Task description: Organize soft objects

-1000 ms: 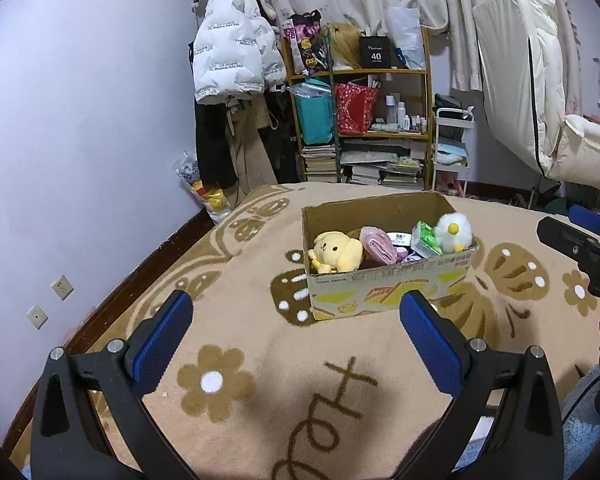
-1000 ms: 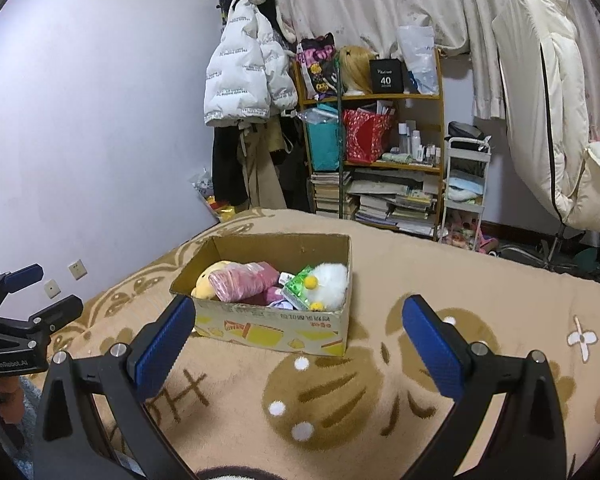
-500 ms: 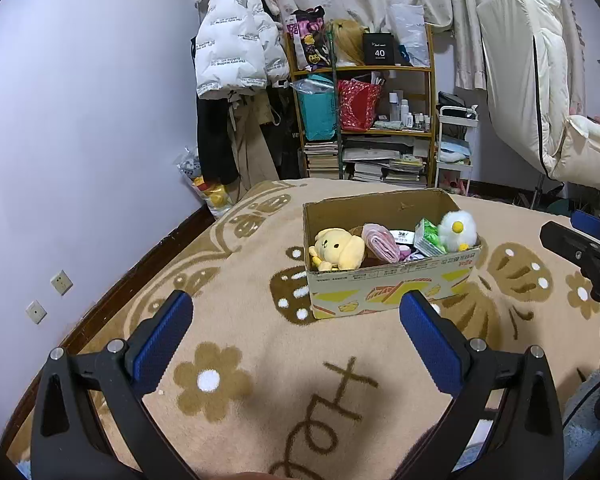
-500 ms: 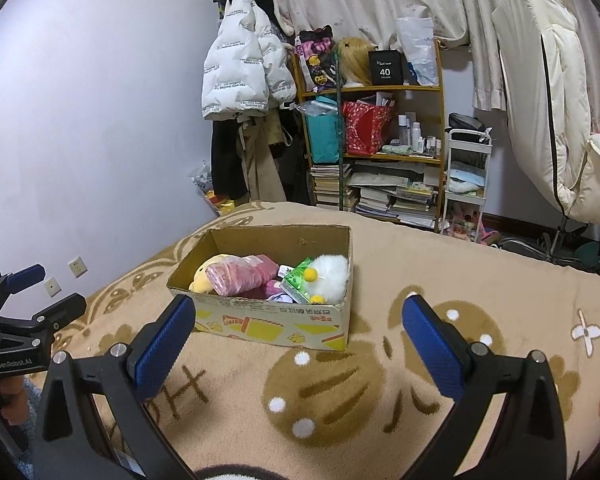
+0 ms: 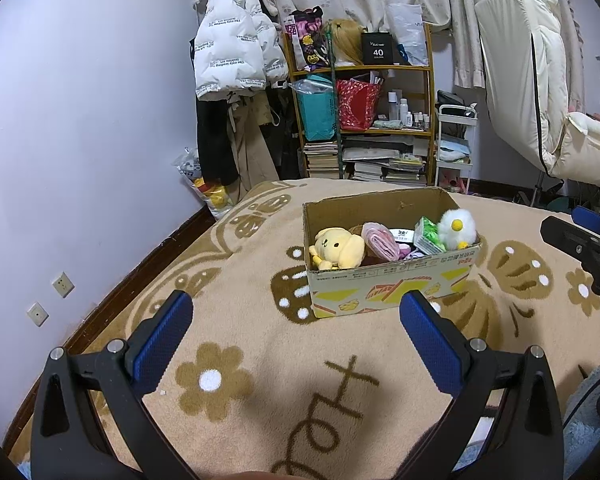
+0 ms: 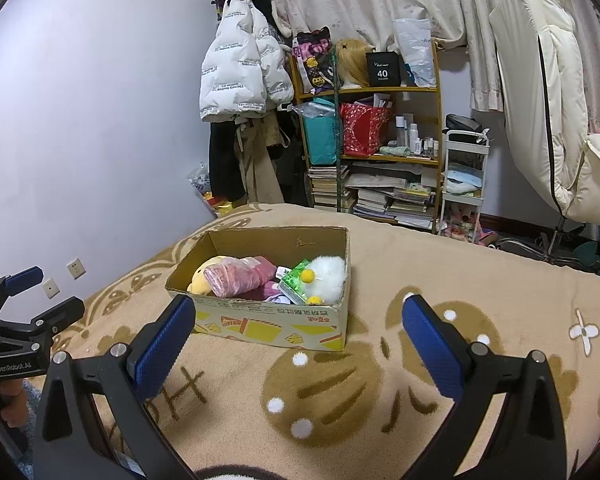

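Left gripper (image 5: 296,330): fingers spread wide, nothing between them, held above the blanket (image 5: 260,320).
Right gripper (image 6: 298,334): fingers spread wide, empty.
Cardboard box (image 5: 392,286): ahead of the left gripper, slightly toward its right finger; ahead of the right gripper, toward its left finger.
Box contents: yellow plush dog (image 5: 338,248) at the left end, pink wrapped bundle (image 5: 380,240) beside it, green tissue pack (image 5: 429,235), white fluffy plush (image 5: 458,227) at the right end.

Even, fairly dim indoor light from above; soft shadows fall on the blanket (image 5: 260,320) below the fingers. Sharp focus throughout, no glare; strong fisheye bending and black vignette at the corners
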Tool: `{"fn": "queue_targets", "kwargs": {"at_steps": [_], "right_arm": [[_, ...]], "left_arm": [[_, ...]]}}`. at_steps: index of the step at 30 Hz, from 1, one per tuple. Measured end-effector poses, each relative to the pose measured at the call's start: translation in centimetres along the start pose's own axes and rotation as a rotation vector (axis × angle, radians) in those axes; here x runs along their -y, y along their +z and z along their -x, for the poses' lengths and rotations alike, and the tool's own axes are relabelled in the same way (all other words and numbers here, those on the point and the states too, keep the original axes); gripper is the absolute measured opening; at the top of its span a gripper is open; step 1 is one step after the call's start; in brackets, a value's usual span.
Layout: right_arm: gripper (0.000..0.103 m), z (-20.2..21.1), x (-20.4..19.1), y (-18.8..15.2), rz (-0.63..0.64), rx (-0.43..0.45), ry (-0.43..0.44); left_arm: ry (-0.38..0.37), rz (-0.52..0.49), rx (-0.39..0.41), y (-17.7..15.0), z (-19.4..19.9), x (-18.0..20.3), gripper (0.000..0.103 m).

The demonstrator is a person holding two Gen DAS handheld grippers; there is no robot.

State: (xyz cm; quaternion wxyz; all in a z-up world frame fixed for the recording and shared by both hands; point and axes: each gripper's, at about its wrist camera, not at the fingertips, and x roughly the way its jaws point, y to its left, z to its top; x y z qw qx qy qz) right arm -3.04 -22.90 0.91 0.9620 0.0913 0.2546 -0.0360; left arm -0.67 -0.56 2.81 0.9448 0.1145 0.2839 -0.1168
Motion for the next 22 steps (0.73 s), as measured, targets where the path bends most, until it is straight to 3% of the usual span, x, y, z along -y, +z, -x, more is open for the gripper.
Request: {"fn": "queue_targets", "kwargs": {"at_steps": [22], "right_arm": [[0.103, 0.00, -0.15, -0.04, 0.001, -0.003, -0.002]], "left_arm": [[0.003, -0.019, -0.001, -0.30, 0.31, 0.03, 0.102]]}}
